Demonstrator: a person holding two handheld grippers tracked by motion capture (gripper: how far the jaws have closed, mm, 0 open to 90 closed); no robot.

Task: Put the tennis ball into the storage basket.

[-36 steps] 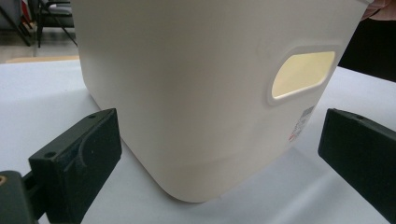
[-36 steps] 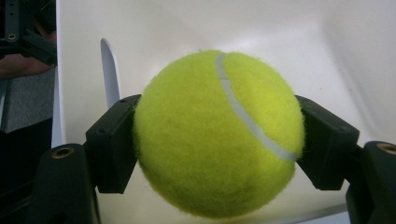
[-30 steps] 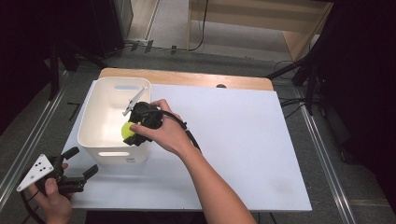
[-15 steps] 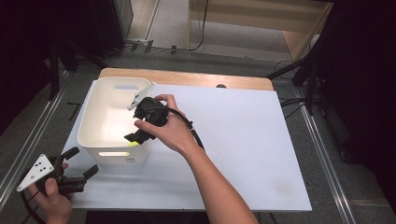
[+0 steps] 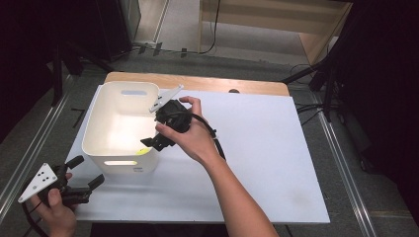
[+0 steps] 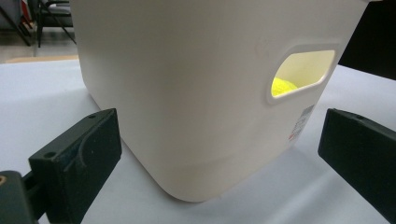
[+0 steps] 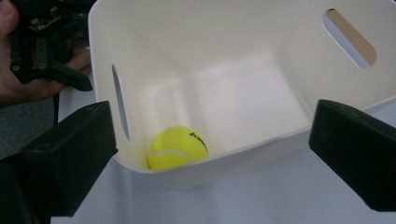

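tennis ball [image 7: 177, 147] lies in white bin [image 5: 101, 129]; right gripper [image 5: 159, 138] spread, empty above bin rim; left gripper [image 5: 81, 185] spread beside bin. release step looks done; next, clear bin.

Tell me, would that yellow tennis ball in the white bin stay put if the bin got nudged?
Probably not: the tennis ball is round and sits loose in a corner of the white bin, so it would likely roll across the smooth floor. The tall walls should keep it in. Its felt looks easy to grip.
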